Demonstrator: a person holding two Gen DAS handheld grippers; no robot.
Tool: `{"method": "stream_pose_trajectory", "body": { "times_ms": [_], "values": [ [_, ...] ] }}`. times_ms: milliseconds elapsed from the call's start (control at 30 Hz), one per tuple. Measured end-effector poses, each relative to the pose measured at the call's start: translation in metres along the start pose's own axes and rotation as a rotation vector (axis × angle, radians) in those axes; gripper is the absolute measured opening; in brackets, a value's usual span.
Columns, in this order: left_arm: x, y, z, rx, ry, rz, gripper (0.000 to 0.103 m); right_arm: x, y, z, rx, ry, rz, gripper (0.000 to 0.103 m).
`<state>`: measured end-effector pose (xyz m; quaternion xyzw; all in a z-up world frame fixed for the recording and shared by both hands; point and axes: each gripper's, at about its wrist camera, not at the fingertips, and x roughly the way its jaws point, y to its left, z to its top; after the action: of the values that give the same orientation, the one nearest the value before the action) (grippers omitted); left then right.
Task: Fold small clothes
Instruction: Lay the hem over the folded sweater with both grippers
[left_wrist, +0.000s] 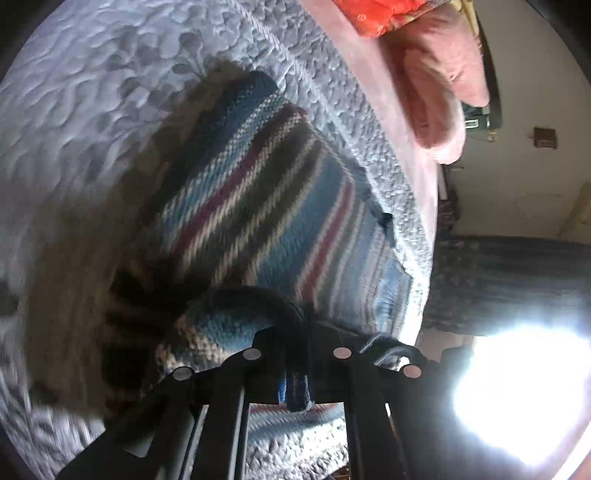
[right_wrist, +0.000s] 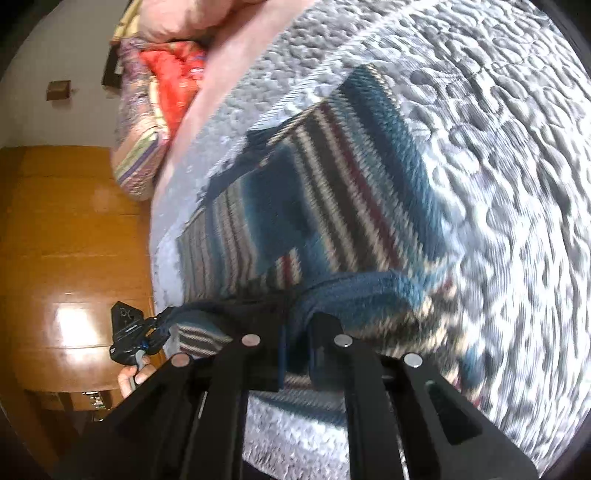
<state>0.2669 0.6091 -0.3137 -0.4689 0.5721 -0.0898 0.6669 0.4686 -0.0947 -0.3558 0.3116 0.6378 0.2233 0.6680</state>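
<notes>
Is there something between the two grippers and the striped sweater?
Nothing visible. The left gripper and the right gripper each already pinch an edge of the striped sweater on the quilt.

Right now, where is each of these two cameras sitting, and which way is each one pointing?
Left wrist view: it sits on the left gripper, looking forward along its fingers at the striped knit garment on the grey quilt; the fingers pinch the garment's edge.
Right wrist view: it sits on the right gripper, looking at the same garment; a hand holding the left gripper shows at left.
Both share the garment, the quilt and the red bedding.
</notes>
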Motion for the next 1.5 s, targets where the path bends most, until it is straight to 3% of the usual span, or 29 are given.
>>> {"method": "stream_pose_trajectory", "body": {
  "times_ms": [100, 133, 167, 233, 267, 300, 467, 567, 700, 833, 933, 1000, 1133, 1333, 1500],
  "values": [
    [0.013, 0.0, 0.015, 0.019, 0.017, 0.003, 0.014, 0.007, -0.007, 0.014, 0.018, 0.014, 0.015, 0.016],
    [0.013, -0.001, 0.017, 0.029, 0.016, -0.006, 0.016, 0.004, -0.009, 0.015, 0.025, 0.014, 0.034, 0.024],
    [0.011, -0.003, 0.017, 0.041, 0.014, -0.014, 0.023, -0.002, -0.008, 0.016, 0.022, 0.001, 0.062, 0.034],
    [-0.001, -0.007, 0.015, 0.084, -0.014, -0.022, 0.039, -0.014, -0.004, 0.016, -0.007, -0.025, 0.081, 0.044],
    [-0.007, -0.009, 0.012, 0.106, -0.036, -0.017, 0.052, -0.022, -0.001, 0.016, -0.031, -0.04, 0.086, 0.044],
    [-0.014, -0.01, 0.01, 0.13, -0.059, -0.012, 0.057, -0.027, 0.002, 0.015, -0.058, -0.049, 0.079, 0.044],
    [-0.022, -0.024, 0.008, 0.29, -0.064, 0.068, 0.057, -0.024, 0.007, 0.015, -0.181, -0.055, -0.021, 0.044],
    [-0.01, -0.035, 0.011, 0.391, -0.05, 0.163, 0.057, -0.01, 0.009, 0.018, -0.229, -0.039, -0.071, 0.044],
    [0.013, -0.039, 0.021, 0.451, -0.002, 0.251, 0.06, 0.011, 0.008, 0.022, -0.266, -0.008, -0.126, 0.044],
    [0.036, -0.039, 0.025, 0.503, 0.064, 0.323, 0.06, 0.023, 0.006, 0.027, -0.281, 0.008, -0.149, 0.045],
    [0.038, -0.042, 0.02, 0.542, 0.066, 0.326, 0.056, 0.024, 0.004, 0.027, -0.289, 0.008, -0.157, 0.045],
    [0.038, -0.043, 0.019, 0.549, 0.071, 0.302, 0.027, 0.023, 0.006, 0.025, -0.3, 0.011, -0.151, 0.045],
    [0.034, -0.042, 0.014, 0.558, 0.05, 0.293, 0.013, 0.02, 0.008, 0.018, -0.339, 0.003, -0.171, 0.042],
    [0.03, -0.038, 0.013, 0.564, 0.029, 0.265, 0.012, 0.014, 0.007, 0.017, -0.366, -0.044, -0.23, 0.044],
    [0.038, -0.034, 0.019, 0.537, 0.043, 0.253, 0.015, 0.03, 0.005, 0.019, -0.376, 0.0, -0.259, 0.044]
  ]
}}
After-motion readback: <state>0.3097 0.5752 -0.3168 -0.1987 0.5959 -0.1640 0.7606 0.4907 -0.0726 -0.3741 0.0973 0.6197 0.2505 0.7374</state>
